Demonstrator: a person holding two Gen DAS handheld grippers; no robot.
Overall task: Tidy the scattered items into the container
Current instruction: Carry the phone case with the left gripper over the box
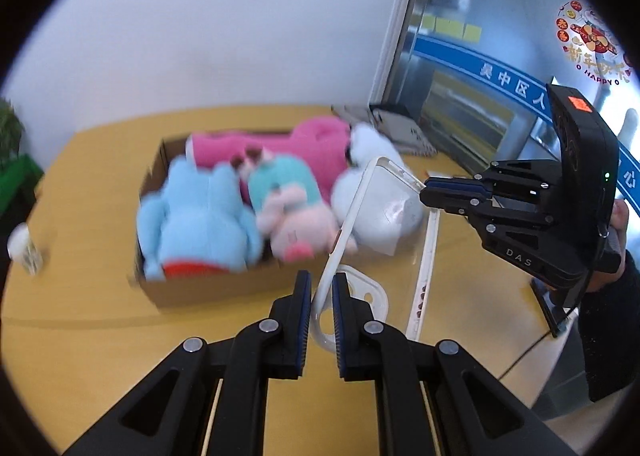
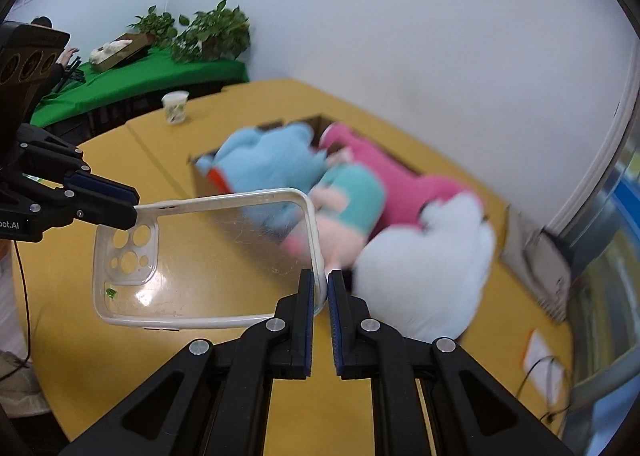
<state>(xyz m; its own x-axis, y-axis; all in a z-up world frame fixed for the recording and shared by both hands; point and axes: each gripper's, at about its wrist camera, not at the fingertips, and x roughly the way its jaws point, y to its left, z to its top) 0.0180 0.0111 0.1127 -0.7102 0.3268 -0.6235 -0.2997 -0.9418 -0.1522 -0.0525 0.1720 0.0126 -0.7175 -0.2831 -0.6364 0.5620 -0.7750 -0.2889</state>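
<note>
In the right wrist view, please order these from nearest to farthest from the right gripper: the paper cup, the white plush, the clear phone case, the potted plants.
1. clear phone case: its rim sits between the right gripper fingers.
2. white plush: just ahead, to the right.
3. paper cup: far left on the table.
4. potted plants: beyond it, on the green table.

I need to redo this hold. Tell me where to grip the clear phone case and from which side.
Grip the phone case by its stiff white rim, on opposite edges, approaching edge-on as the left gripper and right gripper do: the clear back is thin, and the rim fits between the fingers.
</note>
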